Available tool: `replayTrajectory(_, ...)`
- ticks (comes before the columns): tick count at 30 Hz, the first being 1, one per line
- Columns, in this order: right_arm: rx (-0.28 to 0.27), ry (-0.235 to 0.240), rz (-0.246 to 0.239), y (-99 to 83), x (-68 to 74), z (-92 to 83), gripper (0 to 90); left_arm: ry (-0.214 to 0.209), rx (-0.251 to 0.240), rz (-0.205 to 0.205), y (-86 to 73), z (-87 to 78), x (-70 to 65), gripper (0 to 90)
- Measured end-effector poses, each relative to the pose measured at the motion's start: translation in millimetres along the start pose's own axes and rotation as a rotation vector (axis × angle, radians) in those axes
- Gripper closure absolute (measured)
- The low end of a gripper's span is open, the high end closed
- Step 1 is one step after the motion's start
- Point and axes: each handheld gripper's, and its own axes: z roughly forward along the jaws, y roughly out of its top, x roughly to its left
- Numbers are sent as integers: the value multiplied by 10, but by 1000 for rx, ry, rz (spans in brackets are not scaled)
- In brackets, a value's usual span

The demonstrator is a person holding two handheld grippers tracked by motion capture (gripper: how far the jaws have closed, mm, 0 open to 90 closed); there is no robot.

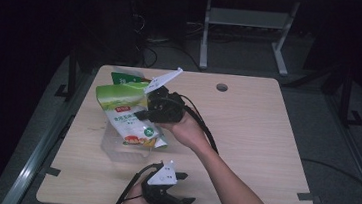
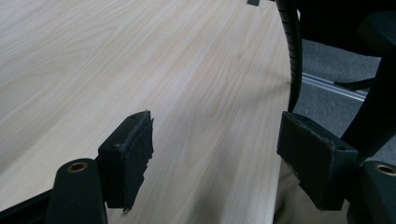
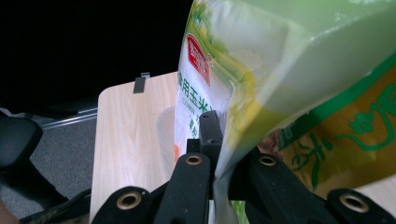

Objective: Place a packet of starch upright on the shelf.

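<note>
A green and white snack bag hangs tilted above the left part of the wooden table. My right gripper is shut on its edge; in the right gripper view the bag runs down between the two jaws of that gripper, which are pressed together on it. Under the bag stands a clear plastic cup, faint and partly hidden. My left gripper rests low near the table's front edge, open, with bare wood between its pads.
A second green and yellow packet lies behind the held bag at the table's back left. A round cable hole sits near the far edge. The right gripper's cable trails along the forearm. A metal frame stands on the floor beyond.
</note>
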Motion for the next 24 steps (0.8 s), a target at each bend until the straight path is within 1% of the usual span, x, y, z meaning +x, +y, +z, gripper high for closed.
replayTrajectory(2, -7, 1, 5, 11, -11, 65, 884, 6, 3, -9, -11, -20, 11, 263)
replayTrajectory(5, -10, 11, 9, 20, -18, 174, 884, 19, 15, 3, -33, -46, 21, 263)
replayTrajectory(9, -10, 28, 7, 35, 0, 300, 884, 28, 23, 5, -70, -84, 42, 263)
replayTrajectory(11, -11, 26, 2, 48, 11, 351, 884, 28, 21, 1, -83, -93, 48, 263)
replayTrajectory(12, -13, 33, 7, 53, 17, 383, 884, 30, 21, -3, -89, -98, 48, 263)
replayTrajectory(15, -10, 30, 6, 55, 23, 493, 884, 34, 19, 0, -98, -100, 33, 262)
replayTrajectory(17, -13, 28, 10, 37, 20, 551, 884, 33, 21, 6, -105, -107, 30, 262)
replayTrajectory(20, -19, 53, 33, -26, 3, 638, 884, 39, 24, 12, -112, -117, 37, 262)
replayTrajectory(23, 2, 48, 18, -91, 25, 715, 884, 47, 28, 9, -121, -123, 38, 260)
replayTrajectory(24, 4, 48, 17, -107, 25, 728, 883, 48, 34, 22, -122, -131, 48, 260)
